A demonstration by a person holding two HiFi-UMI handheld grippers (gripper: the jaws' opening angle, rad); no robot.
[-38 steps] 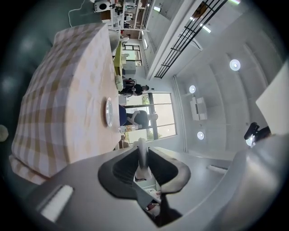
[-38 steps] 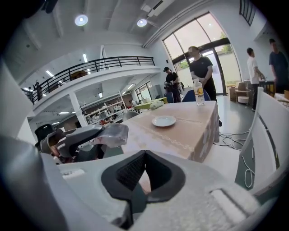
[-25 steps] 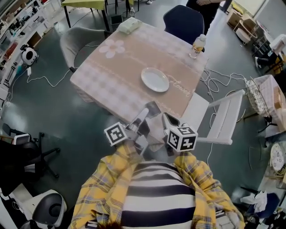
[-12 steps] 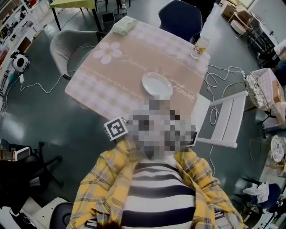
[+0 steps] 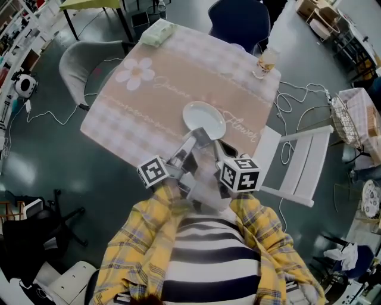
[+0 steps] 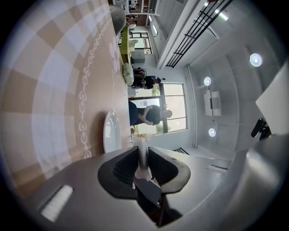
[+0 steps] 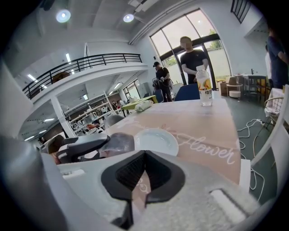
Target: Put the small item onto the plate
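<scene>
A white plate (image 5: 203, 118) sits on the beige and pink tablecloth near the table's front edge. My left gripper (image 5: 198, 137) reaches level toward the plate's near rim and is shut on the small item, a crumpled clear wrapper (image 7: 118, 143). In the left gripper view the item shows as a thin pale strip (image 6: 142, 155) pinched between the jaws, with the plate (image 6: 110, 133) just beyond. My right gripper (image 5: 216, 146) hangs beside it, tilted down, jaws shut with nothing between them (image 7: 143, 155). The plate (image 7: 156, 140) lies straight ahead of it.
A drink bottle (image 5: 266, 61) stands at the table's far right corner and a green tissue pack (image 5: 156, 33) at the far left. A white chair (image 5: 294, 158) stands right of me, a grey chair (image 5: 80, 59) left, a dark chair (image 5: 238, 18) beyond. People stand in the background (image 7: 193, 58).
Both grippers have moved forward toward the table, and their tips now sit at the plate's near rim. The left jaws keep their grip on the wrapper.
</scene>
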